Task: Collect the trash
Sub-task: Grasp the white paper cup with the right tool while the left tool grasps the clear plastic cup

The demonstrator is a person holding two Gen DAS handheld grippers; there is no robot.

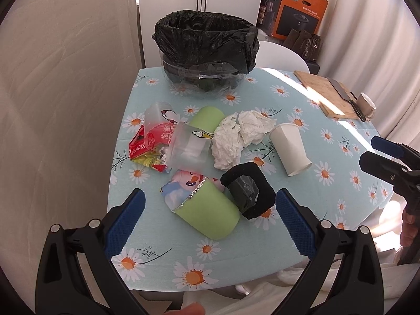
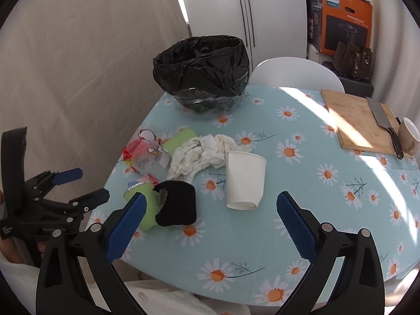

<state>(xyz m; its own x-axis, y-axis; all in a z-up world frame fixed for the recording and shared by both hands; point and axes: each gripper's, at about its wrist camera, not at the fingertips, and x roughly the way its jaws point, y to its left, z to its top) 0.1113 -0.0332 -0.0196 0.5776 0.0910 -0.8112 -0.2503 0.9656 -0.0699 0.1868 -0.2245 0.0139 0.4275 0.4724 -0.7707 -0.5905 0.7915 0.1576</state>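
Note:
Trash lies on the daisy tablecloth: a green cup with foil lid (image 1: 210, 212) on its side, a black roll holder (image 1: 249, 191), crumpled white tissue (image 1: 236, 136), a tipped white paper cup (image 1: 290, 148), clear plastic cups (image 1: 187, 148), a second green cup (image 1: 207, 116) and red wrappers (image 1: 141, 144). A clear bin with black liner (image 1: 206, 44) stands at the far edge. My left gripper (image 1: 210, 220) is open around the near green cup. My right gripper (image 2: 210, 223) is open, just short of the paper cup (image 2: 245, 179) and black holder (image 2: 177, 203).
A wooden cutting board (image 2: 359, 123) with a cleaver (image 2: 383, 120) and a beige mug (image 2: 409, 136) sit at the right of the table. A white chair (image 2: 296, 72) stands behind the table. Curtains hang on the left. An orange box (image 2: 344, 18) is at the back right.

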